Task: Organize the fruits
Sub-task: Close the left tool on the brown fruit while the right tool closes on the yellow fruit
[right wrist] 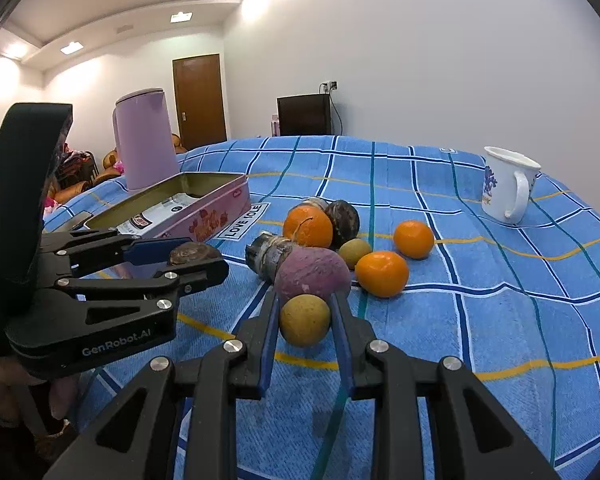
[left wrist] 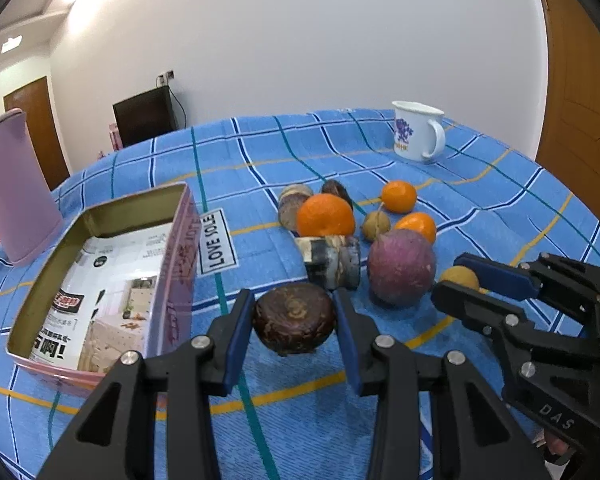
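The left wrist camera sits just behind the left gripper [left wrist: 294,320] and looks forward and down along its fingers, close above the blue checked tablecloth [left wrist: 480,208]. The pink tin box [left wrist: 180,248] lies near on its left, the white mug [left wrist: 418,132] far on its right, and the right gripper [left wrist: 466,280] enters from the right edge.

The right wrist camera sits likewise behind the right gripper [right wrist: 305,320], low and close to the tablecloth [right wrist: 500,320], tilted downward. The left gripper [right wrist: 188,258] shows side-on at its left.

Both views share the fruit pile, the tin box [right wrist: 204,216], the mug [right wrist: 508,184], the pink kettle [right wrist: 146,140] and the far white wall.
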### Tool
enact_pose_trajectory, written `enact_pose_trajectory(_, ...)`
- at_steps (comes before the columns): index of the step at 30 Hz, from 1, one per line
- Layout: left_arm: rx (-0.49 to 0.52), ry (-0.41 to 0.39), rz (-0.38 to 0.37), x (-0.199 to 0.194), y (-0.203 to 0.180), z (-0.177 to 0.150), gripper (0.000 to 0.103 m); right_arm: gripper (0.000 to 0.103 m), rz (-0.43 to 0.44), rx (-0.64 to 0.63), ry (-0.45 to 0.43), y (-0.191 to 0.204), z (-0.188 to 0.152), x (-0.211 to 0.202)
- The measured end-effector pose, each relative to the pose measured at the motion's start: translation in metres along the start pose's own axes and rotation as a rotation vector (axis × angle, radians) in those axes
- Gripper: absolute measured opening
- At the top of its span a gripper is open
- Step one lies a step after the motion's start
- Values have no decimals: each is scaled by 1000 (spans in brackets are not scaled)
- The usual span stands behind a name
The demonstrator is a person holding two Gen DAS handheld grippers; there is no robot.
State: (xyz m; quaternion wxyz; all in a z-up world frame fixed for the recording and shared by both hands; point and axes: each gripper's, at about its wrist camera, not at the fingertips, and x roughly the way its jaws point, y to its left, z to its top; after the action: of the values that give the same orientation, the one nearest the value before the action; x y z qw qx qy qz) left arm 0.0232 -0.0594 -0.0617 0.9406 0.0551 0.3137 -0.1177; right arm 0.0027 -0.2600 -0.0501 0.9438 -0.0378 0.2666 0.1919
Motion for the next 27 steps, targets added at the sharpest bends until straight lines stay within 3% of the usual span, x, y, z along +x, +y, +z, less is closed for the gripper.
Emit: enact_pose_trajectory(27,11,-144,46,-23,-3,4,41,27,-5,-21,-81,4,3,-13)
